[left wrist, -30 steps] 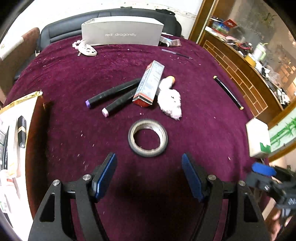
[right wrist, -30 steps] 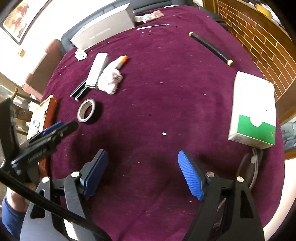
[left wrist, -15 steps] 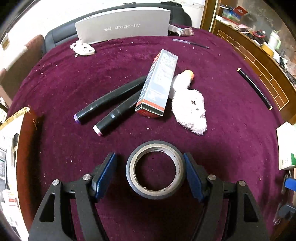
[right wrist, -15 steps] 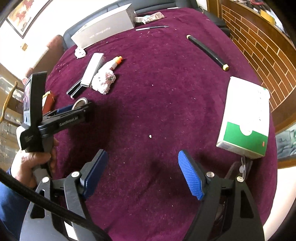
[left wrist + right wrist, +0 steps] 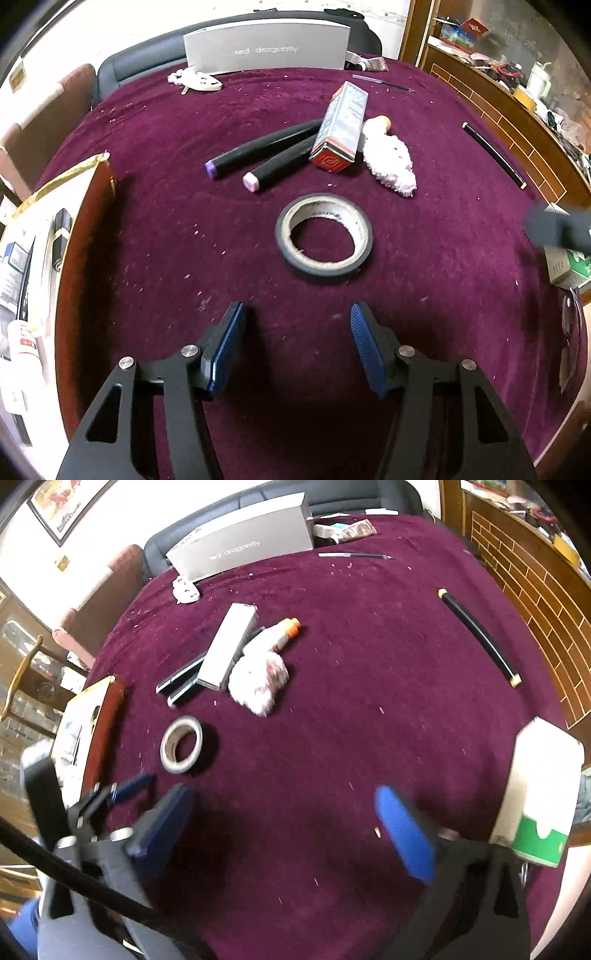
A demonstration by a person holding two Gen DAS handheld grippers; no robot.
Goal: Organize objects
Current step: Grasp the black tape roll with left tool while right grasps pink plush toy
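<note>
- On the purple cloth (image 5: 424,229) that covers the table, the roll of tape (image 5: 324,236) lies flat near the middle; I take it as the landmark and, as I judge, the thing now being gone for.
- Beyond the tape, at the far edge, a grey box (image 5: 266,50) stands on its long side. To the tape's left a wooden tray (image 5: 79,236) already holds small items, so it looks like the place things go.
- To the tape's right, at the cloth's edge, sits a white and green carton (image 5: 535,794).
- Just beyond the tape two black markers (image 5: 258,151) lie side by side, their far ends under a slim upright-printed box (image 5: 341,129), with a fluffy white toy (image 5: 389,158) touching that box.
- The left gripper (image 5: 295,343) hangs just short of the tape, jaws half open and empty; they have just been closing, and now look narrower than the roll.
- To take it well, I would widen them again, or pinch one wall of the ring with a finger through the hole.
- The right gripper (image 5: 284,823) is blurred, jaws just spread wide, nothing between them.
- The tape is dark outside with a pale, worn core.
</note>
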